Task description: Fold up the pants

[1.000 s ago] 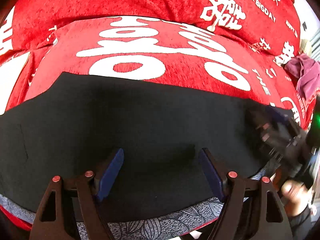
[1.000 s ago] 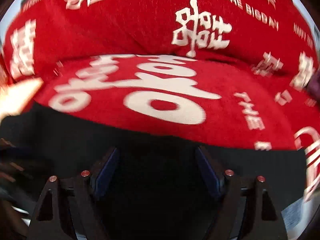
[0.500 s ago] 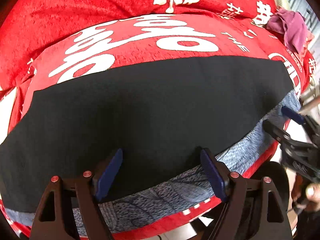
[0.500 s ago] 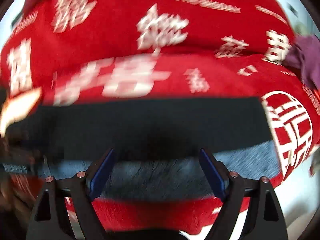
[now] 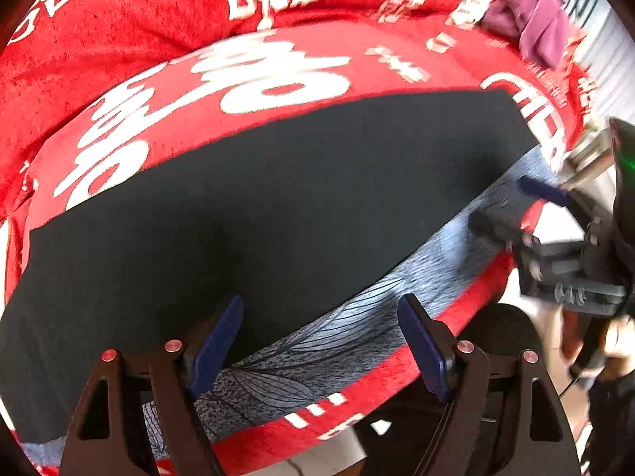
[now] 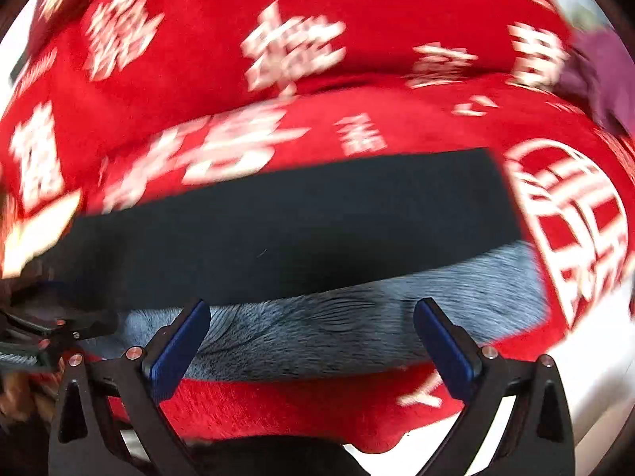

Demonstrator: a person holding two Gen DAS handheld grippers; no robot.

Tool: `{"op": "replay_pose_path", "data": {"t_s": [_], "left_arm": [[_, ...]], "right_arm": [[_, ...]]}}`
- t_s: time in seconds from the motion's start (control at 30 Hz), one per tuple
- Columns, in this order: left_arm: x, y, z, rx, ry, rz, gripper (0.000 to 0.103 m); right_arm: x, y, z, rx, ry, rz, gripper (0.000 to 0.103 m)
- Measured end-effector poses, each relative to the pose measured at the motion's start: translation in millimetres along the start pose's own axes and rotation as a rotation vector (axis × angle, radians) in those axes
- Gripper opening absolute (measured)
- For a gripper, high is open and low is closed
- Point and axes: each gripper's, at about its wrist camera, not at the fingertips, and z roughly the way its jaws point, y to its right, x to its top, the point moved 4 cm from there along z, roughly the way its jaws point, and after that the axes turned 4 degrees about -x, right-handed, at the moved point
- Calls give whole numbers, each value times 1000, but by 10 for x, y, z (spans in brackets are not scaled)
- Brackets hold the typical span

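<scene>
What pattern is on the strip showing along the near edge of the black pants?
Blue-grey strip with dark, fine-lined leaf shapes, clearest in the left wrist view.

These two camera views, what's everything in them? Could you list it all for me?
black pants: one, black, spread flat across the red cover.
grey-blue leaf-print layer: one strip, showing along the near edge of the black cloth.
red cover: one, red with white lettering, underneath everything.
purple cloth: one, bunched at the far right corner.
left gripper: one, black with blue pads, open over the near hem.
right gripper: one, same make, open with nothing between the pads, jaws just been widening.
</scene>
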Motion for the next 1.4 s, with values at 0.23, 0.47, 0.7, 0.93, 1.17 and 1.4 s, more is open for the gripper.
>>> {"op": "replay_pose_path", "data": {"t_s": [0.23,0.47,0.7,0.93,1.17,1.4], "left_arm": [[-134,-339,-124,-5,18,-41,81],[70,-438,-95,55,33,-139,81],[376,-694,-151,78,84,-242,81],[3,-1509,-238,142,82,-367,81],[-799,-2286,-590,109,135,-420,81],[-1202,-2266,-733,169,159,-276,81]], "right_arm": [[-2,983,103,70,64,336,102],[231,548,-115,83,145,349,103],[-23,-389,342,-217,60,164,103],[-78,-279,374,-171,62,198,103],[-32,-358,381,-192,66,205,103],[-30,-378,382,-202,61,208,103]]}}
